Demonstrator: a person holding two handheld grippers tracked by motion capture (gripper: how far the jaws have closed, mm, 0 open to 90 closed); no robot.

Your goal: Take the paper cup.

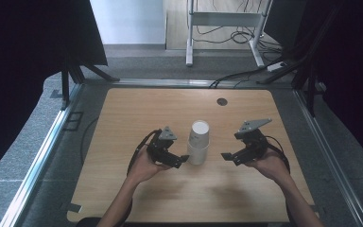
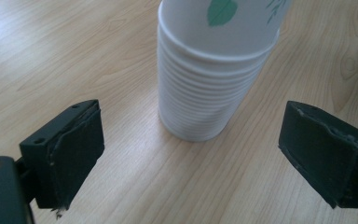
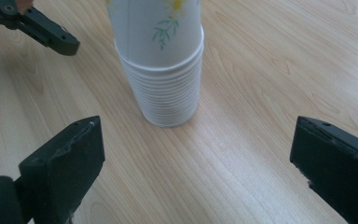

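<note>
An upright cup stack [image 1: 198, 143] stands near the table [image 1: 123, 109] centre, mouth down, between both grippers. The left gripper [image 1: 182, 161], jaws spread wide and empty, is nearly touching its base; the right gripper [image 1: 227, 156], equally wide and empty, is held further off, so the left is judged nearer for grasping

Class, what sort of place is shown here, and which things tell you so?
Probably a lab or recording workspace: a bare wooden table framed by dark curtains, loose cables on the floor, and handheld grippers beside a stack of paper cups.
</note>
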